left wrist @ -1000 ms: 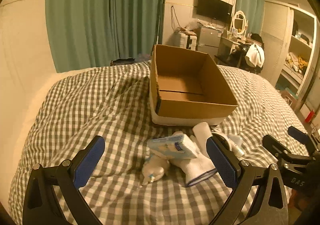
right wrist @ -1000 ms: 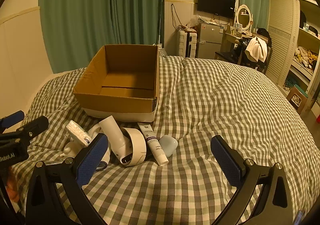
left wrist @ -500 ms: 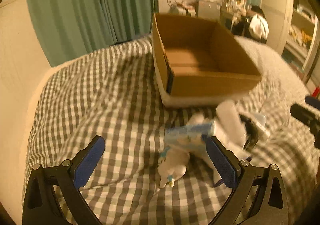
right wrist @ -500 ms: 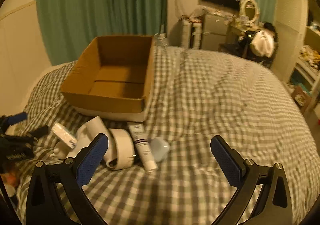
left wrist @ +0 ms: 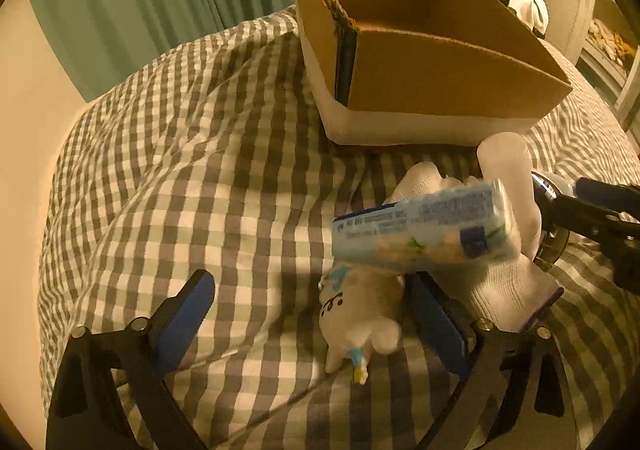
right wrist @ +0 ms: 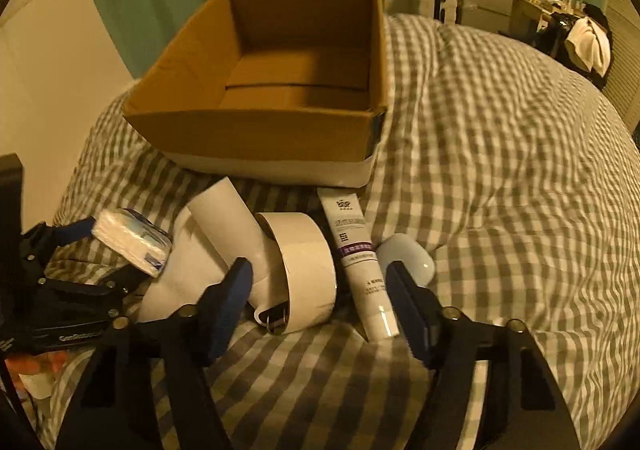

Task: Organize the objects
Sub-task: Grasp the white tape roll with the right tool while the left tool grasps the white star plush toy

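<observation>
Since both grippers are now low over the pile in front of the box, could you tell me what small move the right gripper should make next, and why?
Probably ease the right gripper further down and close on the tape roll. Its jaws, which have just been closing, frame the roll and the tube without gripping either, and the cardboard box behind looks empty.

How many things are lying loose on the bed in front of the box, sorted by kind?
Tissue pack: 1
Small plush toy: 1
White sock: 1
White cylinder: 1
Tape roll: 1
Cream tube: 1
Pale blue case: 1
Total: 7, though the pile may hide more.
</observation>
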### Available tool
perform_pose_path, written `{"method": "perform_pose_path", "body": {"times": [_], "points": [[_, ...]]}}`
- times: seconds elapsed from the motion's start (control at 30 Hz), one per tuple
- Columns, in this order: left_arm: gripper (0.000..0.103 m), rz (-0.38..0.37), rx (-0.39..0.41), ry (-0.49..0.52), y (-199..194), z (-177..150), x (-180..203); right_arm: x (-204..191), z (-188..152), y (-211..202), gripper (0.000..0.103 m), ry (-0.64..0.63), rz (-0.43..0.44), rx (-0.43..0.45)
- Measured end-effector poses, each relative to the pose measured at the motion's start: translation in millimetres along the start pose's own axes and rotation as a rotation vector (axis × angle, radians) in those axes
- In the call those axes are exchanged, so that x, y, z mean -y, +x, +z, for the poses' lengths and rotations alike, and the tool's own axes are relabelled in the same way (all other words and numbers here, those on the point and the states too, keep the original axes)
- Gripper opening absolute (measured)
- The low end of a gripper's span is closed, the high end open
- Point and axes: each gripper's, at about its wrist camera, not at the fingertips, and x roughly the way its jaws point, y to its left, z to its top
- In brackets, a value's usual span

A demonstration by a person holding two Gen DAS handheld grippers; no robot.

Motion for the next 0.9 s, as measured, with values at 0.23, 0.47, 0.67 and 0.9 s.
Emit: {"method": "perform_pose_path", "body": {"times": [0.23,0.47,0.67,0.9], "points": [[0.069,-0.063,-0.033,0.012,16.4,-2.5,7.5,-8.7,1.2,16.7,0.041,-0.022,0.036,-0.036],[0.038,-0.13,-0.018,0.023,8.7,-7.7,14.8,-7.7,-4.5,12.9,0.03,-0.029,0.011,-0.025],[0.037,-0.14,-0.005,-0.009,-8.7,-17.8,11.5,-17.9,-14.1,-9.3,0.029,-0.046,-0.011,0.029],[0.037,-0.138,0.009,-0.053,-26.7,-19.3,-6.9,-9.8,-8.2,-34.1,0.028,-0.026,-0.027,0.1]]}}
